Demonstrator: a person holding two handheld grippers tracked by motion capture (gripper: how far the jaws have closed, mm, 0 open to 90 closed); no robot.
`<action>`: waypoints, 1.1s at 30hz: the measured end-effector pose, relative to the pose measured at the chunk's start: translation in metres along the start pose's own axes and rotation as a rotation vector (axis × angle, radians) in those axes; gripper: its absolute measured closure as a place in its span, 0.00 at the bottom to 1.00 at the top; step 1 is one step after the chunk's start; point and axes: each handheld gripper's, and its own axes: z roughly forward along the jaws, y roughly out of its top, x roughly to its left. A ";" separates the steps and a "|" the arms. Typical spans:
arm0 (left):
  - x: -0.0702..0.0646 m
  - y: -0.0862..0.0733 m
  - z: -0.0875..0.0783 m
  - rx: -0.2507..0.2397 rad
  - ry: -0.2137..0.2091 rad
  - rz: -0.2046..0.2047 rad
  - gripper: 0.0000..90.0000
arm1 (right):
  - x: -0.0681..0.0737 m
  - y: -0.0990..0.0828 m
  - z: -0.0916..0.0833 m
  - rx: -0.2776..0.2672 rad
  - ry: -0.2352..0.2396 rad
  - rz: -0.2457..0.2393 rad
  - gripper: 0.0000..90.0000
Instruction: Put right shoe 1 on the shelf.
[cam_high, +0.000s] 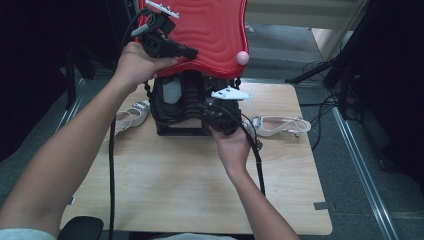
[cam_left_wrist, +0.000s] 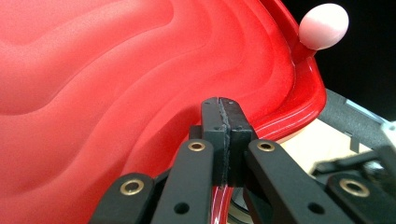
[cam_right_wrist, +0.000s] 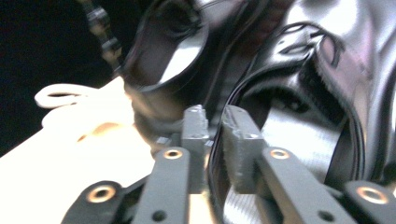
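One red ribbed shell (cam_high: 210, 30) of a child's seat stands tipped up at the far edge of the wooden table (cam_high: 170, 185), with a single pale pink knob (cam_high: 242, 58) at its lower right corner. Beneath it sits one black padded seat base (cam_high: 177, 105) with shiny straps.

The left gripper (cam_high: 187, 52) is clamped on the lower rim of the red shell; in the left gripper view its jaws are pressed together with the red edge (cam_left_wrist: 219, 200) caught between them.

The right gripper (cam_high: 212, 117) is at the front of the black base. Its jaws stand nearly together, and a thin black cord or strap edge (cam_right_wrist: 214, 177) runs through the narrow gap; whether the pads pinch it I cannot tell.

Two white sandals lie on the table, one (cam_high: 127, 117) left of the base and one (cam_high: 280, 125) right of it. No brand, label or lettering is readable anywhere.
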 end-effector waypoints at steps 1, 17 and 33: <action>0.000 0.000 0.000 -0.001 0.001 0.000 1.00 | 0.000 -0.002 -0.004 0.001 0.024 -0.002 1.00; 0.000 -0.002 0.000 -0.011 0.004 0.004 1.00 | -0.024 -0.054 -0.016 0.126 0.174 -0.018 1.00; 0.001 -0.003 0.000 -0.018 -0.008 -0.017 1.00 | -0.021 -0.055 0.009 0.088 0.161 -0.007 1.00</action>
